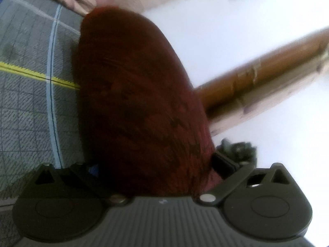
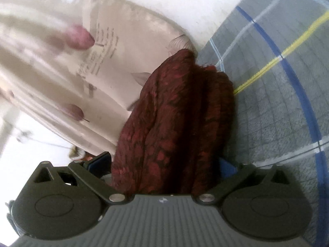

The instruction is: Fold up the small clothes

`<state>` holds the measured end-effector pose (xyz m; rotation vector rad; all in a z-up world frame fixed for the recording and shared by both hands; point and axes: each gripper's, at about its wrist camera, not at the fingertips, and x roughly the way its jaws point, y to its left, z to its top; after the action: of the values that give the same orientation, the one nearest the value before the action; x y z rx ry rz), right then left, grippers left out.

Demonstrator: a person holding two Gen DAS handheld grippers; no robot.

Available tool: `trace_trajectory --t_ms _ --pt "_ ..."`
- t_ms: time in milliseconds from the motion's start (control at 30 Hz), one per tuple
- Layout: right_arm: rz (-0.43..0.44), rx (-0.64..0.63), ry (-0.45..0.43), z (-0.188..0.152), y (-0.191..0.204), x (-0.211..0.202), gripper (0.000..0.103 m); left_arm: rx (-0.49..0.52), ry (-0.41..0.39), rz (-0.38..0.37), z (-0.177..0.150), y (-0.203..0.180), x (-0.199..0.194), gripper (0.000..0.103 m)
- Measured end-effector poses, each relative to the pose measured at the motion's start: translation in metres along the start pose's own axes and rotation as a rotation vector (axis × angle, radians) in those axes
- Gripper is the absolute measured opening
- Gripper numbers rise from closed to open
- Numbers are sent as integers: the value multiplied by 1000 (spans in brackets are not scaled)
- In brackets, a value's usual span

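1. My left tool (image 1: 152, 164) is pinching a dark red patterned cloth (image 1: 135, 94). The fabric fills the gap between the fingers and bulges up and away from the camera, so the fingertips themselves are buried in it.

2. My right tool (image 2: 166, 164) is pinching the same dark red cloth (image 2: 176, 123). Here it shows as several bunched vertical pleats, gathered thick between the fingers, with blue finger pads peeping out on either side.

3. The cloth hangs lifted between the two tools, over the grey checked bedsheet (image 1: 26, 107) with its pale blue, dark blue and yellow stripes. I cannot tell whether its far end touches the sheet.

4. I judge that I hold it by two points so the piece can be stretched flat or one edge carried over onto the other; a two-handed grip keeps a limp thing from collapsing.

5. In the right view a cream floral fabric (image 2: 67, 65), perhaps a curtain or a pillow, lies to the left of the cloth and just behind it. In the left view a brown wooden rail (image 1: 261, 76) runs across the far right against a white wall.

6. The left view is blurred, so the weave and edges are hard to read there.

7. The fold looks unfinished to me: the cloth is bunched, not squared, and a wide grip on such thick pleats may slip.
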<state>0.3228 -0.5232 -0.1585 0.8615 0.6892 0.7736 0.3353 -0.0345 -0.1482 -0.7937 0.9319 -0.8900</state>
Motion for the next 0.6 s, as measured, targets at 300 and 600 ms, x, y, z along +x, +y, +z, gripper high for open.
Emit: trace_trajectory --t_ms 300,600 --pt "-117 -60 77 9 16 33 103 -12 -10 16 15 -1 10 103" --pt "-121 -25 86 12 12 29 103 133 -5 141 28 -12 3 103"
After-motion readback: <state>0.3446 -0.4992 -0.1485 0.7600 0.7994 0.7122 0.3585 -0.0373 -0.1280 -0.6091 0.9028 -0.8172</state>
